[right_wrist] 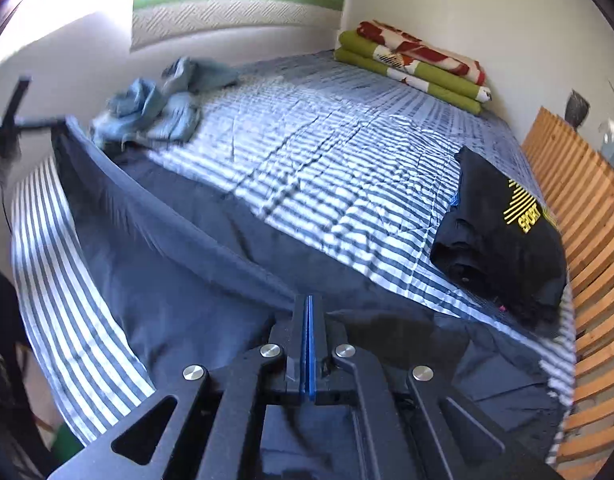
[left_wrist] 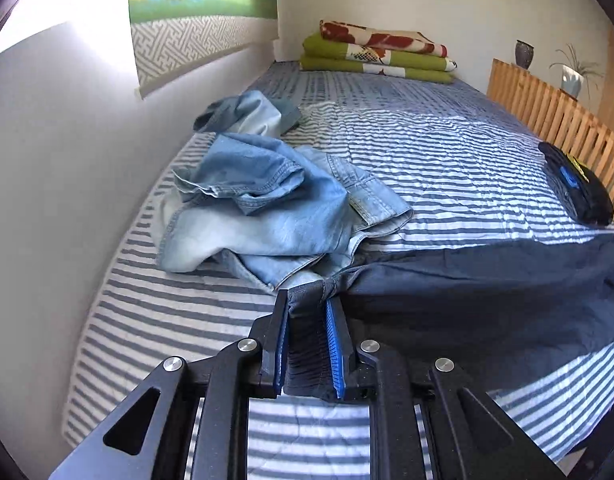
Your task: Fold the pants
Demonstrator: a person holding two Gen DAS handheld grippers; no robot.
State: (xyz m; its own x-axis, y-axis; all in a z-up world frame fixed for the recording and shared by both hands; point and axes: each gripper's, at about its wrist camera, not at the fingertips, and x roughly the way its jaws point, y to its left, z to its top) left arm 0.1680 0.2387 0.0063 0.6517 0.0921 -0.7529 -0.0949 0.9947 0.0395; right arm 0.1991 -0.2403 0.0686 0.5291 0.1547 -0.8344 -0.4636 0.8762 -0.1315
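Dark navy pants (left_wrist: 487, 292) lie across the near end of a striped bed (left_wrist: 447, 160). My left gripper (left_wrist: 307, 296) is shut on a bunched corner of them, the cloth filling the gap between its blue pads. In the right wrist view the pants (right_wrist: 167, 280) hang as a taut edge between both grippers, lifted off the bed. My right gripper (right_wrist: 309, 300) has its pads pressed together on the thin cloth at the other end of that edge. The left gripper (right_wrist: 15, 124) shows blurred at the far left.
Crumpled light blue jeans (left_wrist: 267, 208) lie just beyond the left gripper, with more denim (left_wrist: 247, 114) by the wall. A folded black garment with yellow print (right_wrist: 503, 232) sits beside the wooden slatted rail (right_wrist: 587, 220). Folded blankets (left_wrist: 379, 52) are stacked at the far end.
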